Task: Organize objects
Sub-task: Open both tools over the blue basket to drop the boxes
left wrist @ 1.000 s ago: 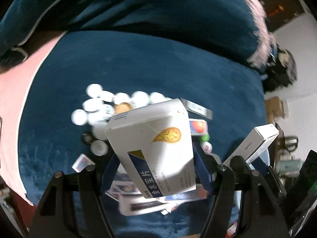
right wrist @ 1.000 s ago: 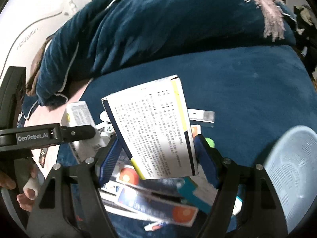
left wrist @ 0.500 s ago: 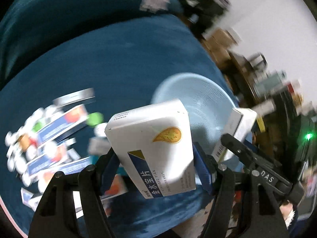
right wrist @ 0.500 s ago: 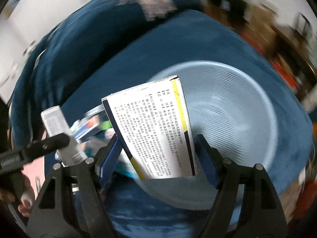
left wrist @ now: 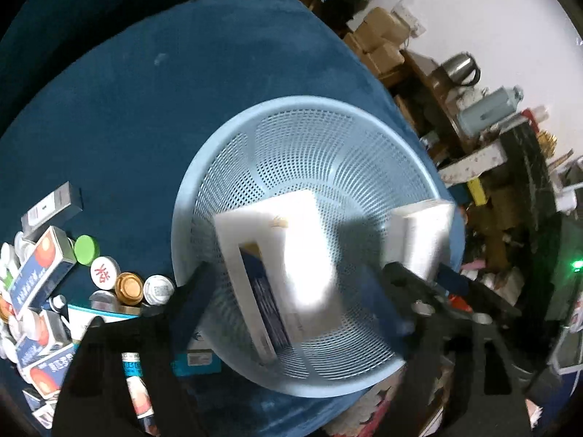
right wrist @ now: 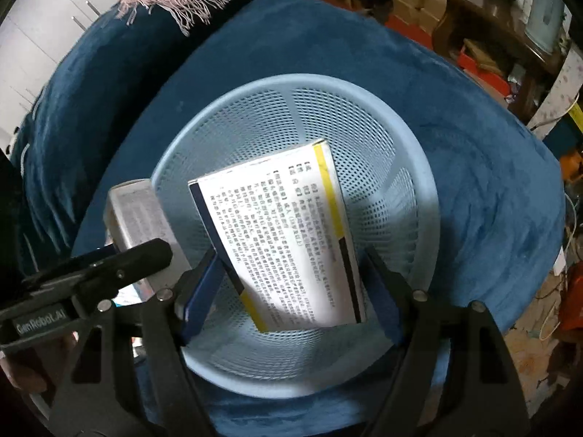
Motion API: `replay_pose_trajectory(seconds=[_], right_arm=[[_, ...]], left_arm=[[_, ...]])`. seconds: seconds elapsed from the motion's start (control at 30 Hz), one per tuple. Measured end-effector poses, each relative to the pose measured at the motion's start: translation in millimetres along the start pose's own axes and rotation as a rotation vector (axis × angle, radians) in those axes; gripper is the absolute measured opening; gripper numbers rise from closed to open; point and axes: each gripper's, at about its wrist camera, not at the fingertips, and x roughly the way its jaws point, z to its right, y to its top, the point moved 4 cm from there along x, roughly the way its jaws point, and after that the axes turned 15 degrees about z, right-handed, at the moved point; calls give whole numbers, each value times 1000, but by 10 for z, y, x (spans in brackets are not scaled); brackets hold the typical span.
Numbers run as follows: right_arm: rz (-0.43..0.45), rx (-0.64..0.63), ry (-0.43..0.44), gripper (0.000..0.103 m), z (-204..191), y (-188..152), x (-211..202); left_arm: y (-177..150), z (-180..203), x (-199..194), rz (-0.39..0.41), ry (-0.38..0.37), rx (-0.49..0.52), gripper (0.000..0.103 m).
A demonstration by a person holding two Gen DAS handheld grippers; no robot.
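I see the blue plush surface (left wrist: 145,116) carrying a perforated light-blue basket (left wrist: 204,189), with medicine boxes (left wrist: 40,269) and bottle caps (left wrist: 105,273) heaped beside it.

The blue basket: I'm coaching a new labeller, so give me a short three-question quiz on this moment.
1. True or false: the blue basket already holds a pile of bottle caps.
2. In the right wrist view, where is the printed box? A) lying among loose caps B) between the fingers of the right gripper, over the basket C) on the pink scarf
3. In the left wrist view, on which side of the basket do the loose caps lie?

Key: 1 false, its mesh floor shows bare; 2 B; 3 left, on the blue cushion.
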Motion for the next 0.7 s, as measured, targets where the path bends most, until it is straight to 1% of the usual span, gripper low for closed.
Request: replay_pose_trajectory(seconds=[0.03, 0.07, 0.1, 0.13, 0.23, 0.33, 0.4, 0.43, 0.47, 0.53, 0.57, 0.6, 0.63, 0.7], right_arm=[[5, -10, -14, 82, -3, -14, -3], [9, -16, -17, 85, -9, -18, -4], [15, -22, -17, 93, -14, -19, -14], [32, -24, -9, 95, -16, -7, -42], [70, -19, 1, 95, -48, 36, -122], [97, -38, 27, 95, -107, 13, -228], [111, -62, 48, 95, -214, -27, -295], [125, -83, 72, 95, -337, -58, -348], [134, -105, 98, 95, -407, -65, -371], [149, -170, 155, 95, -625, -89, -411], [154, -237, 189, 95, -814, -105, -420], [154, -274, 203, 95, -936, -120, -410], [144, -351, 233, 95, -1168, -182, -404], [110, -457, 277, 95, -1477, -267, -340]], left_arm=[[11, -20, 4, 6, 1, -12, 91], [-2, -48, -42, 10, 7, -23, 96], [-5, -74, -59, 14, 18, -32, 96], [-11, -99, -82, 18, 27, -38, 96], [-34, -269, -259, 54, 60, -76, 96], [-32, -466, -422, 88, 73, -121, 96], [-59, -680, -640, 130, 103, -158, 96], [-73, -753, -710, 146, 119, -170, 96], [-117, -909, -851, 163, 150, -190, 96], [-197, -1129, -1027, 181, 194, -220, 96], [-275, -1308, -1156, 187, 234, -242, 96], [-315, -1452, -1237, 189, 254, -257, 96], [-369, -1591, -1318, 190, 276, -274, 96], [-520, -1868, -1488, 199, 323, -319, 96]])
